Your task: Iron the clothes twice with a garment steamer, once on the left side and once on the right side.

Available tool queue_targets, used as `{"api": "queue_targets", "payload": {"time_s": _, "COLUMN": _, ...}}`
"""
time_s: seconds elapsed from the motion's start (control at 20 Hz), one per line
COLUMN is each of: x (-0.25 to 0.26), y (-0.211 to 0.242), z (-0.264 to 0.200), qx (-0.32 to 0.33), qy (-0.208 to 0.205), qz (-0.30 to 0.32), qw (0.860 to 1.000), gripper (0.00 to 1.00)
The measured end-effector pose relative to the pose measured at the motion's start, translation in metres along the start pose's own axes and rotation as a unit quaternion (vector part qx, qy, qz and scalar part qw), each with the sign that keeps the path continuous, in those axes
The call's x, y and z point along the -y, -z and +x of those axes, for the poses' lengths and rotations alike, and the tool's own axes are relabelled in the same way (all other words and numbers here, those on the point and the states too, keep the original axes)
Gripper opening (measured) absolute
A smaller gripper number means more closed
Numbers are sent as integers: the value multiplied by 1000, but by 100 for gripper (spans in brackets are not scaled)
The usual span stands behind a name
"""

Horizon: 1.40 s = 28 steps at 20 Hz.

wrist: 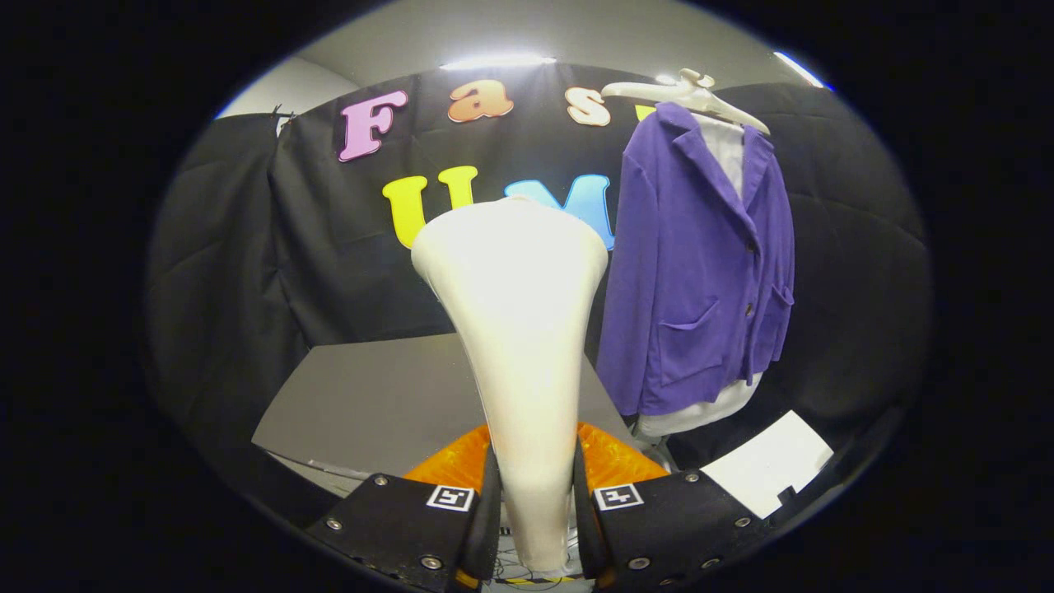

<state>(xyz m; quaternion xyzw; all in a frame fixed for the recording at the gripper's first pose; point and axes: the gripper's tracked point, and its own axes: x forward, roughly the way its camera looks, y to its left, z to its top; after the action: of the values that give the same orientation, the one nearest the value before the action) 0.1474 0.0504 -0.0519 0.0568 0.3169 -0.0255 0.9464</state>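
A grey table point(362, 395) stretches away beyond the fingers toward the black cloth wall at the far side. On the right, a purple jacket point(700, 263) hangs from a pale hanger point(687, 92), in front of the wall. It is a soft, slightly fuzzy garment with a wide collar, dark buttons down the front and a patch pocket on each lower side. A white shirt point(729, 152) shows inside its open neck, and a white hem peeks out below the jacket's bottom edge.

The steamer point(519, 329) is nearest, standing upright between the fingers. It is cream-white and smooth, narrow at the handle and flaring to a broad head at the top, just left of the jacket and apart from it. A white sheet of paper point(770, 473) lies near right, below the jacket.

The gripper point(535, 511) pinches the steamer's narrow handle, both fingers pressed against its sides.
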Motion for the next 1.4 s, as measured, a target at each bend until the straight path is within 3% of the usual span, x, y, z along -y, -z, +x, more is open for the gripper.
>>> {"api": "queue_targets", "payload": {"time_s": 0.2, "x": 40, "y": 6, "z": -45, "qx": 63, "qy": 20, "qz": -16, "qw": 998, "gripper": 39}}
{"api": "queue_targets", "payload": {"time_s": 0.7, "x": 119, "y": 38, "z": -117, "qx": 142, "qy": 12, "qz": -21, "qw": 990, "gripper": 38}}
{"api": "queue_targets", "payload": {"time_s": 1.0, "x": 149, "y": -10, "z": -134, "qx": 194, "qy": 25, "qz": -9, "qw": 981, "gripper": 38}}
{"api": "queue_targets", "payload": {"time_s": 1.4, "x": 188, "y": -86, "z": -106, "qx": 240, "qy": 71, "qz": -5, "qw": 968, "gripper": 38}}
